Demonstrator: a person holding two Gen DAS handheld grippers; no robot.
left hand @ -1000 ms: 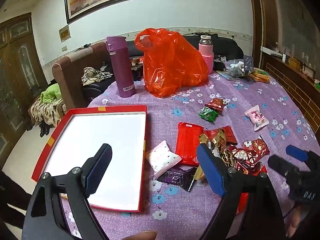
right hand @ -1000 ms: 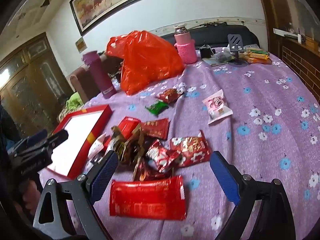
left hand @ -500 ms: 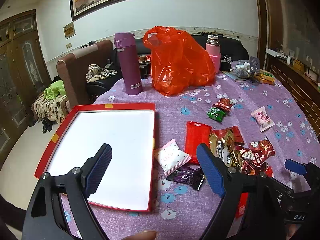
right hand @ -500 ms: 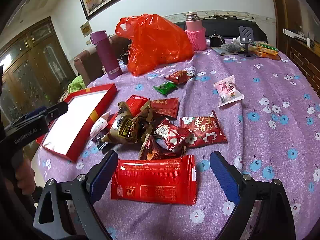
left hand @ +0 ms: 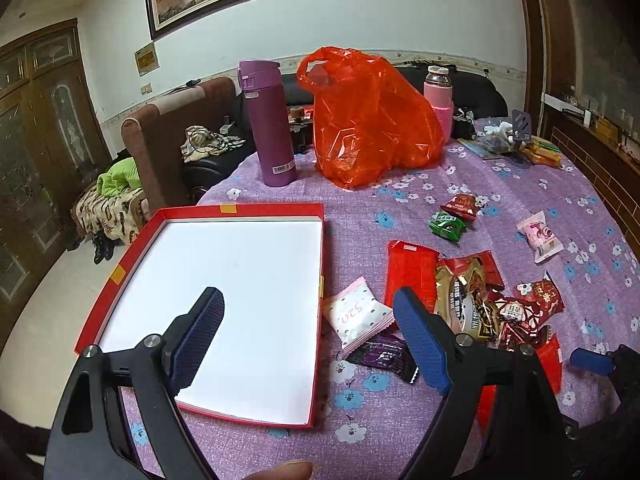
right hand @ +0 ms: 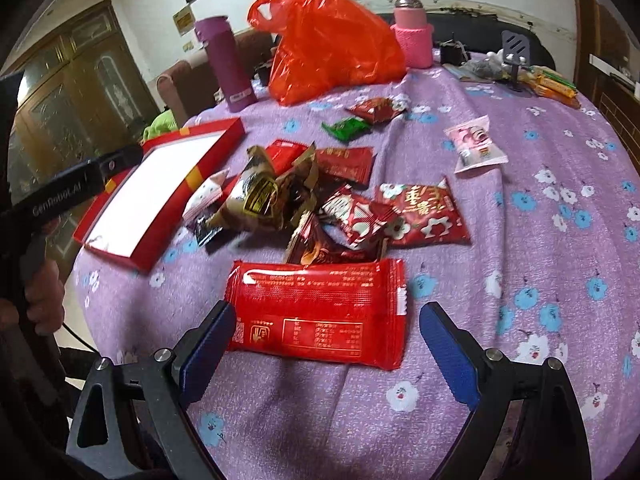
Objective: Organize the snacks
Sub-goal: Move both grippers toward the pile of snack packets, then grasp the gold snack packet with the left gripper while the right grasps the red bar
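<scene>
Left tongs [left hand: 308, 336] hang wide open and empty in the lower middle of the left wrist view, their blue pads straddling the right edge of the shallow red cardboard box lid with a white inside [left hand: 320, 264], which lies empty on the purple flowered cloth of the counter [left hand: 360, 216]. Just right of that edge lie a small white-and-pink pillow sachet [left hand: 356, 316] and a dark purple foil packet [left hand: 384, 356]; both look light, soft and crinkly, best pinched across a flat crimped end. Farther right, in the right wrist view, the loose heap of gold and red foil snack wrappers [right hand: 304, 200] sits mid-frame, overlapping and slippery, so a pull on one would likely drag its neighbours. Right tongs [right hand: 322, 346] are likewise spread wide with nothing held, at the lower centre, their pads flanking the near edge of the large flat red plastic snack pack [right hand: 320, 312]. That pack looks light but broad and floppy, perhaps brittle inside; a gentle grip across its short sealed end seems safest.
</scene>
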